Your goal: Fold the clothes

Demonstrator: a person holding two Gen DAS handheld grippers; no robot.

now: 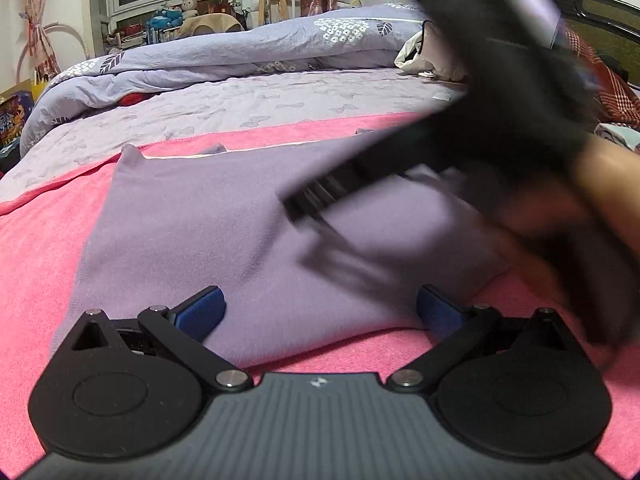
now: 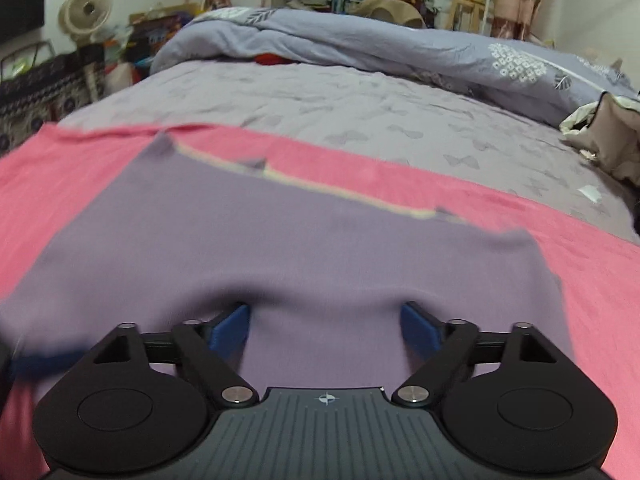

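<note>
From the left wrist view, the left gripper (image 1: 318,312) hangs over the near edge of a soft lilac knit garment (image 1: 208,216) that lies flat on a pink terry towel (image 1: 36,248) spread across the bed. Its blue-padded jaws stand wide apart, the cloth's near hem between them but not pinched. The right gripper (image 1: 320,224), blurred with motion, crosses above the garment's right half, a bare hand (image 1: 600,184) behind it. Beyond the towel lie a lilac butterfly-print bedsheet (image 1: 256,104) and a rumpled blue-grey duvet (image 1: 240,48) along the far edge of the bed.

From the right wrist view, the right gripper (image 2: 326,328) sits low over the garment (image 2: 280,240), jaws spread wide with nothing gripped; the cloth dips slightly between the pads. A pale yellow trim line (image 2: 340,194) runs along the garment's far edge, facing the sheet.

The garment looks light, limp and a little stretchy, so it should drape and crease readily and slide on the terry only with some drag. The best hold is likely a pinch at a corner or along a hem, through all layers at once.
</note>
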